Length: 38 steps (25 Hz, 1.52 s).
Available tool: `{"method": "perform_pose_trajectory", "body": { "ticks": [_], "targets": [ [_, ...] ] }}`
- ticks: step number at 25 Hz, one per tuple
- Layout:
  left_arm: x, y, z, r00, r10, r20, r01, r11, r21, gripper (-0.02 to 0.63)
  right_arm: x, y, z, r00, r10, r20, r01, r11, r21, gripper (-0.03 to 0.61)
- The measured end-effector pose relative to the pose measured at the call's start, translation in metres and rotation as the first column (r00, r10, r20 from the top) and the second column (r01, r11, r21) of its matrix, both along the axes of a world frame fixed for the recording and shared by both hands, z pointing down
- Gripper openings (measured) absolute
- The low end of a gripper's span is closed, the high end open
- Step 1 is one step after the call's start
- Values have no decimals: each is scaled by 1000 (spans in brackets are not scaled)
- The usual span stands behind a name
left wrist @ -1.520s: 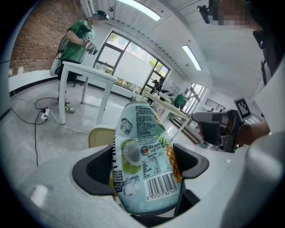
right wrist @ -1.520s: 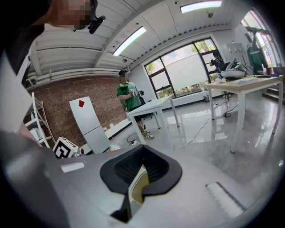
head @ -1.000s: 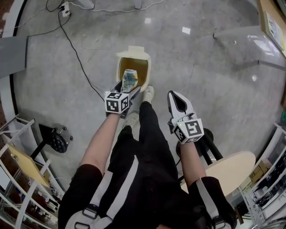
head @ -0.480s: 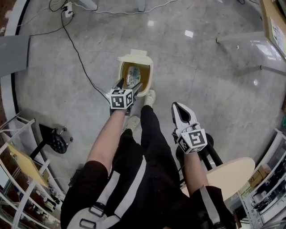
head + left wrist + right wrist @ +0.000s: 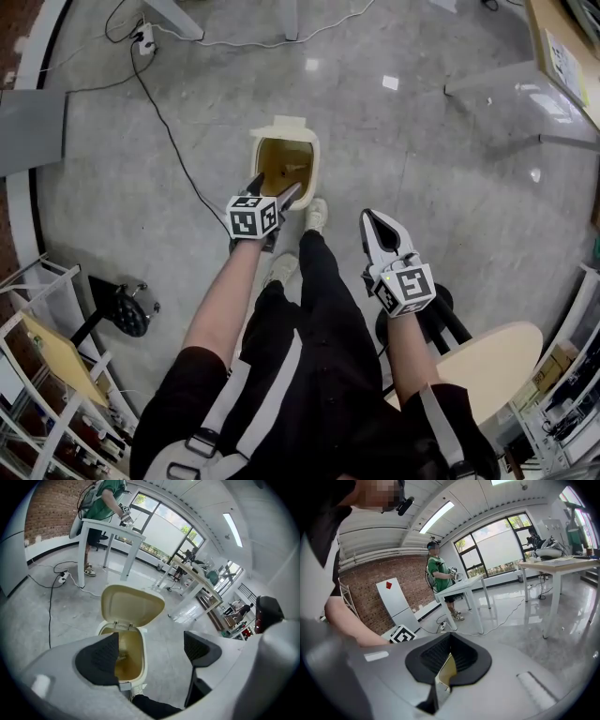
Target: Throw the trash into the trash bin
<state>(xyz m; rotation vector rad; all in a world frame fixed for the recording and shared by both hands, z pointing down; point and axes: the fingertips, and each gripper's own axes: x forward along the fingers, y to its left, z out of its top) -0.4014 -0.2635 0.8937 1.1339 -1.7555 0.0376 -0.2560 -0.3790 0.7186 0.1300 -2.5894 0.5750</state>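
Left gripper (image 5: 274,186) hangs over the open trash bin (image 5: 315,159), jaws wide apart and empty. The trash (image 5: 121,656) appears to lie dimly at the bin's bottom. Right gripper (image 5: 371,221) has its jaws together. Recommended: lift the left gripper straight up, clear of the rim and lid (image 5: 132,604).

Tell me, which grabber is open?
The left gripper, by the trash bin: its jaws stand wide apart, empty. The right gripper has its jaws together.
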Motion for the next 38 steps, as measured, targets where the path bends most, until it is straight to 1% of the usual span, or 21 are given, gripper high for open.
{"method": "perform_pose_trajectory", "body": {
  "ticks": [3,4,5,7,8,9,10,11,12,15,18,20,23,27,29,31,32,34,36,38],
  "targets": [
    [7,-5,-26,999,30,21,-31,998,47,428,-2,-2,-14,1000,19,11,-19,1000,12,6],
    [9,-7,-37,998,43,35,-45,997,65,414,-2,-2,-18,999,26,20,-27,1000,13,6],
    [8,-10,-48,997,58,55,-63,994,84,414,-3,-2,-21,999,31,35,-31,999,15,6],
    [-1,-14,-72,988,90,126,-105,988,118,407,-10,0,-29,997,40,68,-42,999,28,6],
    [-6,-16,-87,979,102,175,-126,984,130,381,-14,1,-36,996,44,82,-48,998,39,6],
    [-10,-17,-102,967,109,229,-144,979,143,249,-17,2,-42,994,45,97,-50,997,50,6],
    [-14,-18,-119,954,109,281,-158,975,159,207,-19,4,-49,993,44,112,-51,997,62,6],
    [-17,-18,-136,940,102,324,-168,969,180,67,-21,7,-55,991,42,124,-52,996,75,6],
    [-18,-19,-152,930,93,355,-175,962,208,2,-23,10,-61,990,39,135,-51,995,86,6],
    [-20,-18,-189,914,69,401,-191,943,272,2,-30,19,-81,984,44,174,-63,992,108,6],
    [-28,-12,-222,907,23,419,-175,929,327,2,-37,25,-102,973,71,220,-97,989,114,6],
    [-30,-6,-249,901,-10,433,-171,910,377,2,-36,30,-115,968,78,240,-111,985,129,6],
    [-24,1,-285,886,-31,462,-201,873,444,2,-24,33,-131,955,117,272,-159,977,140,6],
    [-14,13,-320,872,-36,489,-253,822,510,2,8,28,-157,928,194,319,-251,957,146,6],
    [-10,22,-330,875,-50,481,-249,807,535,2,28,24,-170,914,233,332,-298,941,160,6],
    [-5,29,-338,886,-68,458,-234,788,569,2,45,22,-181,895,279,349,-353,920,172,6],
    [0,29,-344,890,-69,451,-237,775,586,2,53,22,-188,882,299,364,-380,909,173,6],
    [16,28,-357,888,-55,456,-270,741,616,2,69,28,-203,858,325,397,-419,891,175,6],
    [36,27,-371,878,-28,479,-322,705,632,2,90,39,-216,840,339,423,-448,874,189,6],
    [57,29,-382,862,7,507,-378,675,634,2,116,48,-225,813,373,448,-491,852,182,6]
  ]
}}
